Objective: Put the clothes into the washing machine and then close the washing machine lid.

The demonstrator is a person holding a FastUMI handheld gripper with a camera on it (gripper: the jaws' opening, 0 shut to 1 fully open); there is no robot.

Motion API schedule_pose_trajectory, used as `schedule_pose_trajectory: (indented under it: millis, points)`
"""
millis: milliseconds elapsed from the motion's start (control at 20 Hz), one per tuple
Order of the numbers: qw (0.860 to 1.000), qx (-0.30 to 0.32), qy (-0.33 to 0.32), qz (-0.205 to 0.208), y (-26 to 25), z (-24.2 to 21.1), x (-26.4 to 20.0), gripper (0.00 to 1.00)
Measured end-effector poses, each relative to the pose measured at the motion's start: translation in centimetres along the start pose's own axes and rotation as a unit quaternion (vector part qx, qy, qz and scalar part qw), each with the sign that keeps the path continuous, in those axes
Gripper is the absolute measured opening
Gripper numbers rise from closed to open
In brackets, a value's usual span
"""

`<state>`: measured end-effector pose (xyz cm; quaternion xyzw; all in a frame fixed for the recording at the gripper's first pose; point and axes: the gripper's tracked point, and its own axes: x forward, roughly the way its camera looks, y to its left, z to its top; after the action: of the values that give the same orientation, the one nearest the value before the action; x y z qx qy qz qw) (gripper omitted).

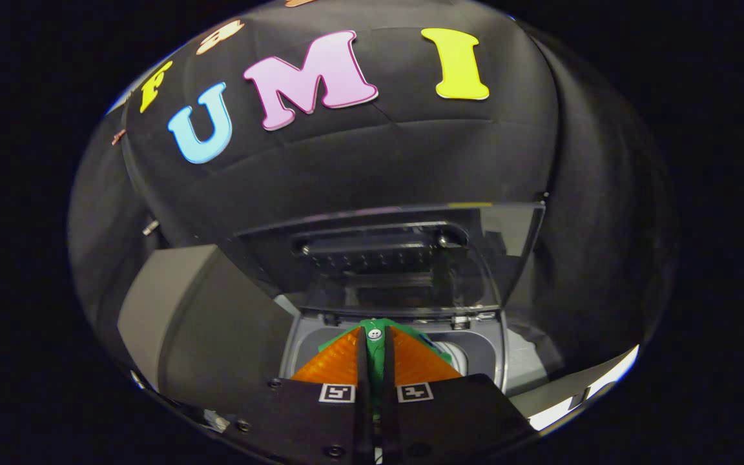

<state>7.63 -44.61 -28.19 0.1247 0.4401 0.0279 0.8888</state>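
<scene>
Green cloth garment with a white button [375,342]: pinched between the two fingers of the claw [375,352], which are closed on it with only a thin strip of fabric showing in the gap; more green cloth spreads to either side behind the fingertips. Position: held above the open mouth of the grey top-loading washing machine [301,336], whose pale drum interior [459,355] is glimpsed just past the fingers. Transparent smoked plastic lid with a dark inner fitting [404,258]: raised upright beyond the garment, hinged at the far rim. Grey box-shaped unit [172,303]: beside the machine. Black cloth booth wall [372,155]: behind everything. Risks, as judgement: releasing too high or too near the rim could leave cloth draped over the edge, where it would foul the lid on closing; how much fabric hangs below cannot be told, so a trailing end may catch the rim; the upright lid could be knocked shut early if the claw advances too far.
</scene>
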Motion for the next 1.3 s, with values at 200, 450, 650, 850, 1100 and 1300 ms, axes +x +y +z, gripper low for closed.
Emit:
schedule_pose_trajectory:
  millis: [200, 450, 650, 850, 1100, 1300]
  points:
    - [1.000, -0.007, 0.015, -0.004, -0.3, -2.8, 1.4, 0.09]
    - [0.998, 0.008, 0.053, -0.022, -1.2, -5.6, 2.9, 0.09]
    - [0.997, 0.009, 0.071, -0.033, -2.2, -7.1, 3.6, 0.09]
    - [0.993, 0.016, 0.106, -0.042, -2.6, -9.2, 4.0, 0.09]
    - [0.989, 0.033, 0.128, -0.071, -3.6, -10.7, 4.0, 0.09]
    - [0.984, 0.032, 0.149, -0.091, -4.3, -12.1, 4.2, 0.15]
